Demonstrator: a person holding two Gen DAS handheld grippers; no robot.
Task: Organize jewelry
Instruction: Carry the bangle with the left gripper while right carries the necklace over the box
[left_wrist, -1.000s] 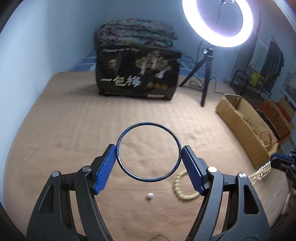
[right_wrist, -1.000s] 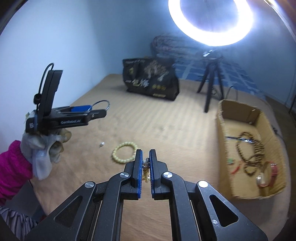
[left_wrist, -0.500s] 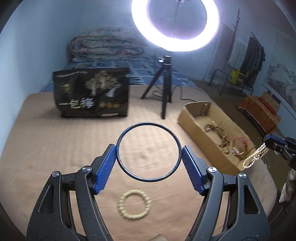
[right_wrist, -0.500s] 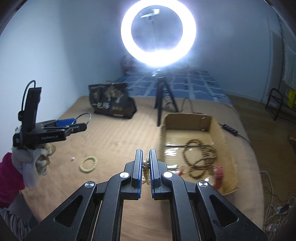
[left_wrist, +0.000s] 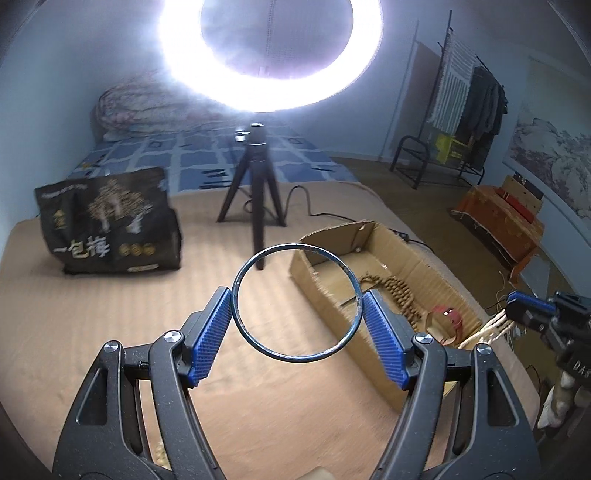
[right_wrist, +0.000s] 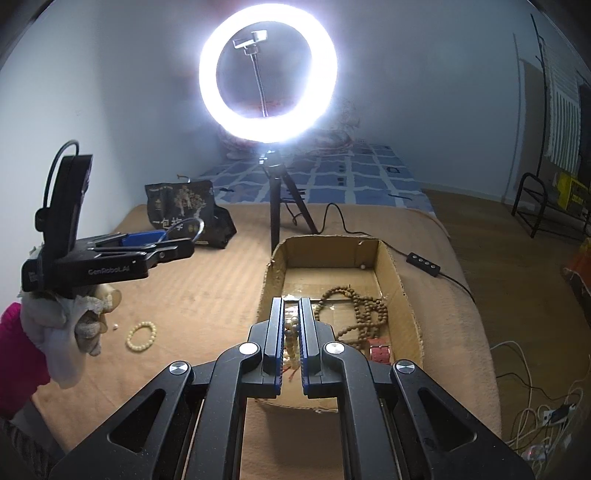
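The left gripper (left_wrist: 297, 325) is pinching a bangle (left_wrist: 295, 302) between its spread fingers (left_wrist: 208, 332), upright. The right gripper (right_wrist: 291, 339) is clamping a bead strand (right_wrist: 291, 341) between nearly closed fingers, a box (right_wrist: 391, 266) lying just beyond them.

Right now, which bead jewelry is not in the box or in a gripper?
The small pale bead bracelet. It lies alone on the tan cover, left of the cardboard box, while the brown bead necklace sits inside it.

A thin dark-blue metal bangle (left_wrist: 296, 302) stood upright, pinched at both sides. A cream bead strand (right_wrist: 291, 341) hung clamped above the open cardboard box (right_wrist: 391, 266). A pale beaded bracelet (right_wrist: 141, 335) lay flat on the bed.
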